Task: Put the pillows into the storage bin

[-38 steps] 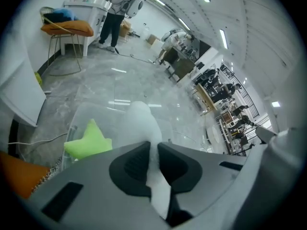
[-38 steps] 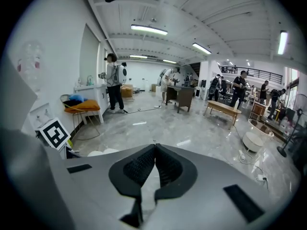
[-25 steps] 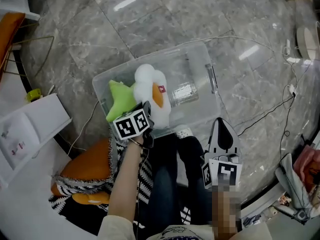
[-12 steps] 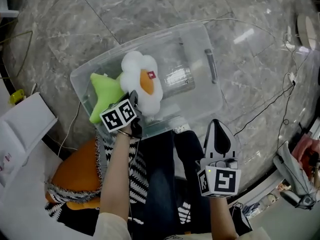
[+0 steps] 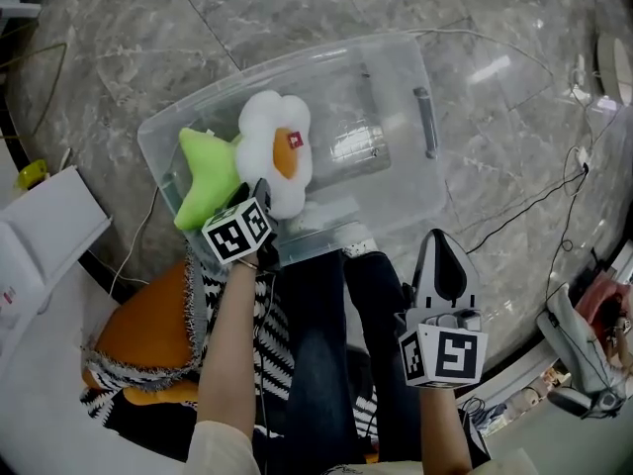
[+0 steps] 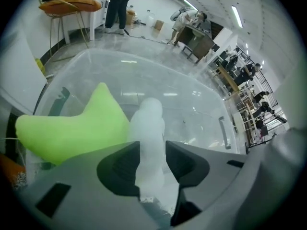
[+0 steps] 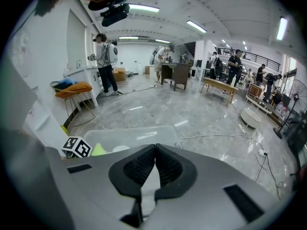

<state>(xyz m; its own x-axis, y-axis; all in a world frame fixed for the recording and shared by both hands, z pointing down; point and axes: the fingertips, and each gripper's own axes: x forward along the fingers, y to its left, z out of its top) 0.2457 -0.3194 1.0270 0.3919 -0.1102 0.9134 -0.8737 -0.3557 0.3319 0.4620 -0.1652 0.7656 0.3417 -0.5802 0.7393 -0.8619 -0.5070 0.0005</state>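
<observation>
1. Head view: the flower pillow (image 5: 272, 161) and green pillow (image 5: 203, 181) lie in the bin (image 5: 297, 59); an orange cushion (image 5: 148, 334) sits nearby.
2. Left gripper view: the left gripper (image 6: 152, 145) has just been opening its jaws, now loose around the flower pillow's edge.
3. Right gripper view: the right gripper (image 7: 155, 147) has its jaws pressed together, empty.

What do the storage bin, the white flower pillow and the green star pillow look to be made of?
Storage bin: clear hard plastic, glossy; the floor shows through it and lights glint on it.
White flower pillow: apparently soft plush fabric, matt, with puffy rounded petals and an orange centre.
Green star pillow: likely the same stuffed plush, matt, with rounded points.
</observation>
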